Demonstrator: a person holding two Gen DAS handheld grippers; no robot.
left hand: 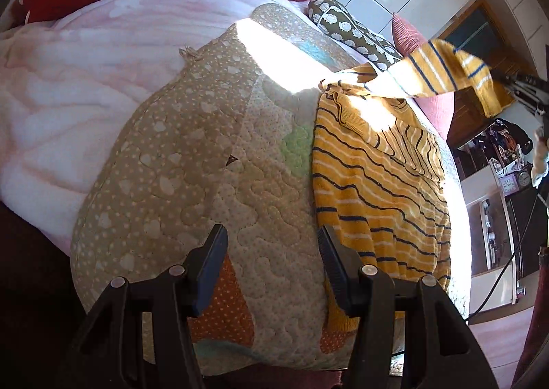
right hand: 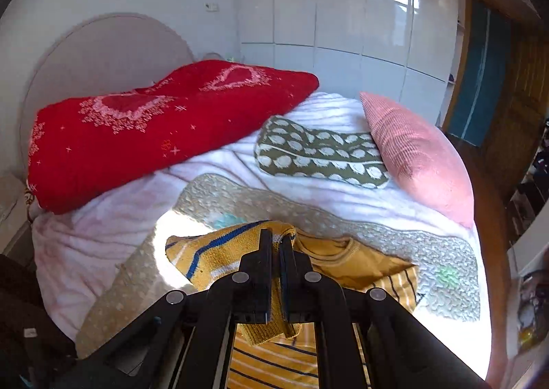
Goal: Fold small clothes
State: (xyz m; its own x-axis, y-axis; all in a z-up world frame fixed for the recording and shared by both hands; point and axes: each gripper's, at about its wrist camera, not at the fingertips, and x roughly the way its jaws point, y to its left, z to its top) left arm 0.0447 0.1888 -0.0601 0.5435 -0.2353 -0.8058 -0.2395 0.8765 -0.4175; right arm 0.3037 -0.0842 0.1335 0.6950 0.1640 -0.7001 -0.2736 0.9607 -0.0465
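A small yellow sweater (left hand: 377,176) with navy and white stripes lies on a quilted beige mat (left hand: 192,162) on the bed. My left gripper (left hand: 272,234) is open and empty, low over the mat, with its right finger at the sweater's left edge. My right gripper (right hand: 277,241) is shut on the sweater's sleeve (right hand: 219,255) and holds it lifted above the sweater body (right hand: 346,265). In the left wrist view the raised sleeve (left hand: 442,69) hangs at the upper right, with the right gripper (left hand: 518,83) at its end.
A red blanket (right hand: 151,124) lies at the bed's head. A patterned olive cushion (right hand: 319,152) and a pink pillow (right hand: 418,155) lie on the white-pink bedspread (right hand: 85,234). White wardrobe doors (right hand: 343,11) stand behind. Shelves with clutter (left hand: 497,162) stand beside the bed.
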